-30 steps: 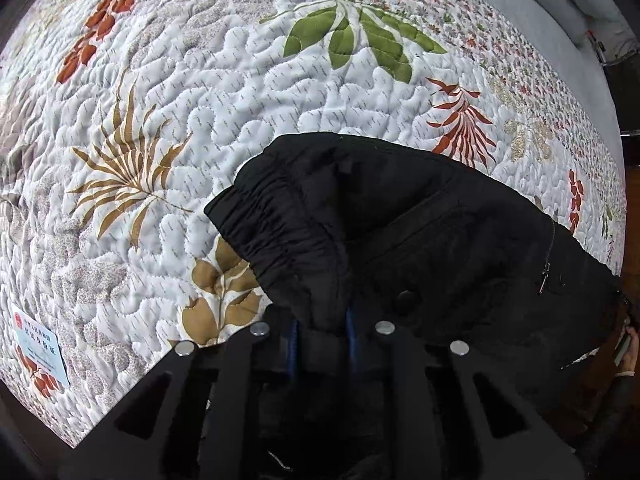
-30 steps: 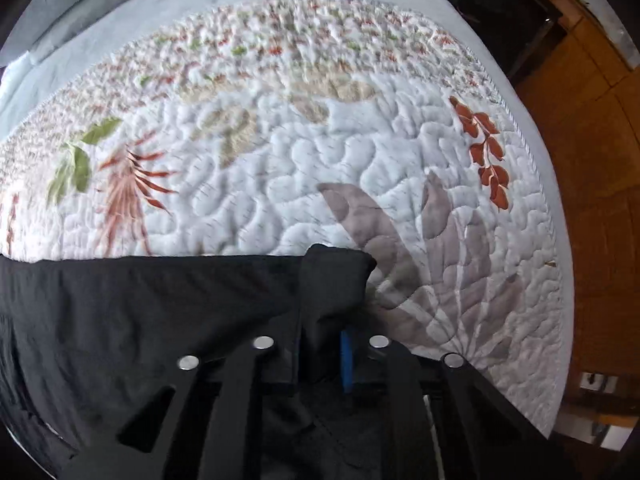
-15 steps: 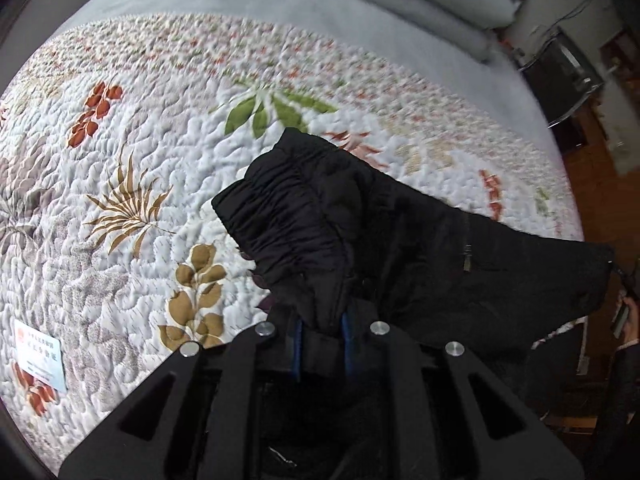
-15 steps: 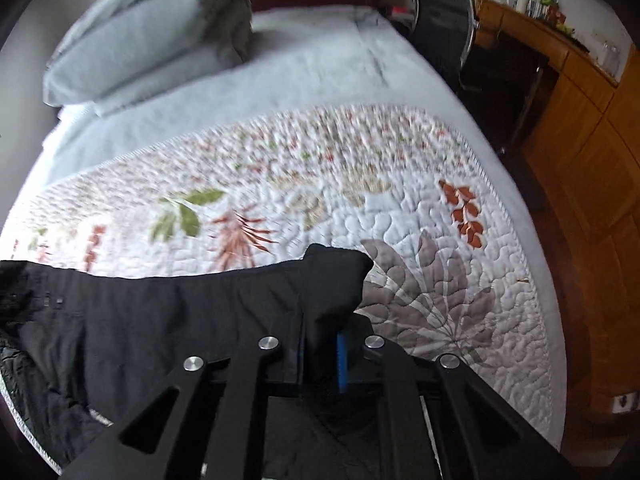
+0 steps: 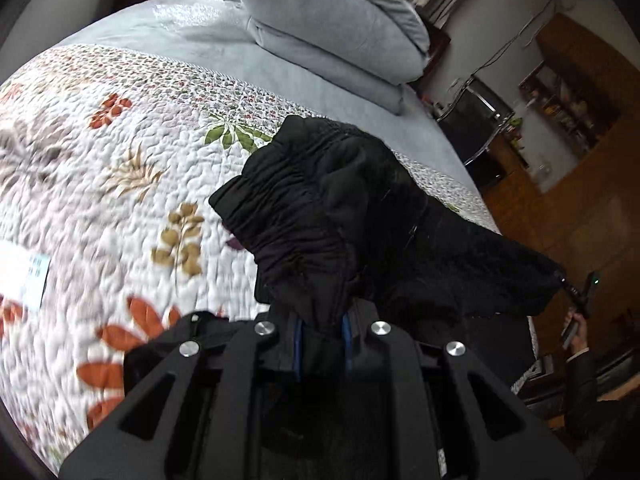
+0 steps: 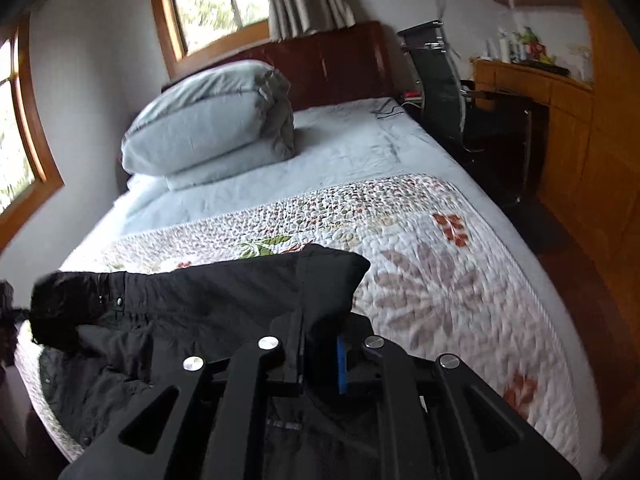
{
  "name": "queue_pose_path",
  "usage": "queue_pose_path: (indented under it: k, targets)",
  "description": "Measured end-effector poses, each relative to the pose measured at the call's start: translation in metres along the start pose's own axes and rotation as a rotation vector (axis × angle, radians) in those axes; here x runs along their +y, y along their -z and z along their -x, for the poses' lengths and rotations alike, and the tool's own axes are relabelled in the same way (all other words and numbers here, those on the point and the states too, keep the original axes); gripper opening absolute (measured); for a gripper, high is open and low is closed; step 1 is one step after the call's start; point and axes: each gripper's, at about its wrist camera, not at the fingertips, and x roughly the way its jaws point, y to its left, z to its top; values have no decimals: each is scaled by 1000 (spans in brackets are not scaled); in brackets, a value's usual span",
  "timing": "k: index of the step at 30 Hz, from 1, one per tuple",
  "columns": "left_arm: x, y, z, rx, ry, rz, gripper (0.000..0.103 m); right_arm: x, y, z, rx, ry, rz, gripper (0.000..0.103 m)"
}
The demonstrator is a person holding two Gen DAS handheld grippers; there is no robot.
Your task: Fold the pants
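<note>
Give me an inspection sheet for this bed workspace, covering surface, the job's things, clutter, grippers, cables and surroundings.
Surface: quilted floral bedspread over a pale blue sheet.
Job's things: black pants, held up at two places and spanning between the grippers; part hangs over the bed edge.
Clutter: folded grey duvet near the headboard; a white label on the bedspread.
Grippers: left gripper shut on the gathered waistband; right gripper shut on a pants edge.
Cables: a thin dark cable on the sheet by the headboard; wall wires.
Surroundings: wooden headboard, windows, black chair, wooden cabinets.
</note>
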Motion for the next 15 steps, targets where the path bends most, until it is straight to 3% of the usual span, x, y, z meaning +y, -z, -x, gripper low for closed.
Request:
queue_pose_path:
  k: [7, 12, 15]
  targets:
    - [19, 50, 35, -37, 29, 50, 15, -28, 61, 44, -49, -16, -135, 11]
    - [28, 79, 45, -23, 17, 59, 19, -46, 112, 61, -19, 9, -230, 11]
    - [32, 91, 46, -7, -4, 65, 26, -60, 141, 65, 5, 28, -290, 11]
